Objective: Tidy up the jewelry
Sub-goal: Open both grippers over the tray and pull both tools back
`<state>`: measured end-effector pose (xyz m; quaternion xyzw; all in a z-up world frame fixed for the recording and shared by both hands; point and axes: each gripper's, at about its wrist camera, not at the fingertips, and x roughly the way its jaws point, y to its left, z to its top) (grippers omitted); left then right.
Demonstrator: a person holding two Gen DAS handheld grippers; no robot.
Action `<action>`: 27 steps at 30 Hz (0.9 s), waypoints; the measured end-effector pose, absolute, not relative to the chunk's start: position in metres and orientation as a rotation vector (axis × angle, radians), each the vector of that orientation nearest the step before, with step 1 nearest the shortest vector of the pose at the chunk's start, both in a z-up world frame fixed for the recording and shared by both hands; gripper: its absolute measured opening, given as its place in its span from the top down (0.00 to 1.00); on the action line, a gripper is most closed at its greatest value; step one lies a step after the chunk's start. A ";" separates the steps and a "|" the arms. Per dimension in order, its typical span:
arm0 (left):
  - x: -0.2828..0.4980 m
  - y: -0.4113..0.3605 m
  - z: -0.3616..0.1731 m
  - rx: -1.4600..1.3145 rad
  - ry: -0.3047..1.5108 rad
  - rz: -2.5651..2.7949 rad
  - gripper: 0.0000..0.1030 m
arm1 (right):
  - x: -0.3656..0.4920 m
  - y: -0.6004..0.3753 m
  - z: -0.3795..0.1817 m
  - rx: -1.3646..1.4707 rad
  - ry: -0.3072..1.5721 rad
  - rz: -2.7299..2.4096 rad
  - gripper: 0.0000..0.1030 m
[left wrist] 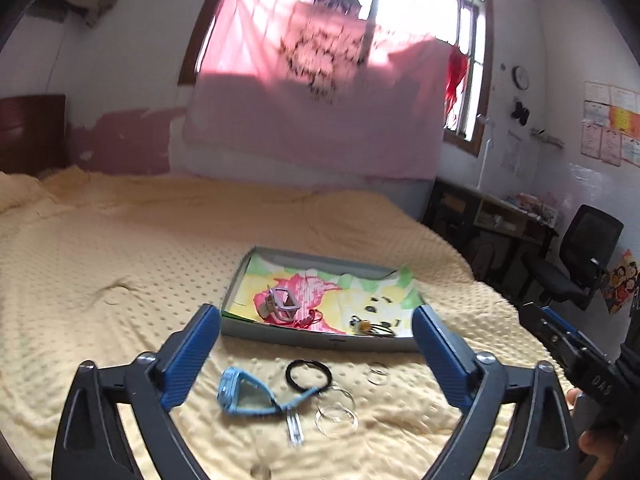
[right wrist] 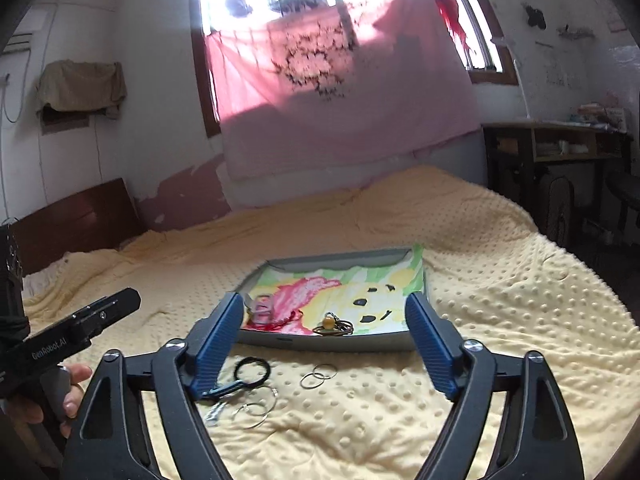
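Left wrist view shows the left gripper (left wrist: 316, 344) spread wide above a light-blue plastic watch (left wrist: 240, 394) on the yellow dotted bedspread (left wrist: 120, 260). The right gripper (right wrist: 326, 332) is also spread, empty, facing the shallow grey tray (right wrist: 332, 342).

- Left wrist view: low over the bed (left wrist: 160, 240), facing forward between spread tool (left wrist: 316, 354) fingers toward the tray (left wrist: 320, 340) and curtained window (left wrist: 420, 8); close to the loose items.
- Right wrist view: similar height, set further right, facing the same wall.
- Shared: tray, bed, black ring (left wrist: 308, 374), window.
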<state>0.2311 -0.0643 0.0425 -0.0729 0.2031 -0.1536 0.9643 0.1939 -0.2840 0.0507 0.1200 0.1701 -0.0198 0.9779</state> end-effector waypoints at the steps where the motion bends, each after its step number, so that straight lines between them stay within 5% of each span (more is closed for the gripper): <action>1: 0.216 -0.062 0.049 -0.145 0.393 -0.308 0.01 | 0.182 -0.284 0.056 0.237 0.332 -0.038 0.12; 6: 0.146 -0.051 0.071 -0.130 0.319 -0.303 0.00 | 0.111 -0.274 0.085 0.216 0.267 -0.046 0.01; 27: -0.006 -0.006 0.043 -0.069 0.317 -0.205 0.00 | -0.062 -0.237 0.064 0.199 0.229 -0.130 0.01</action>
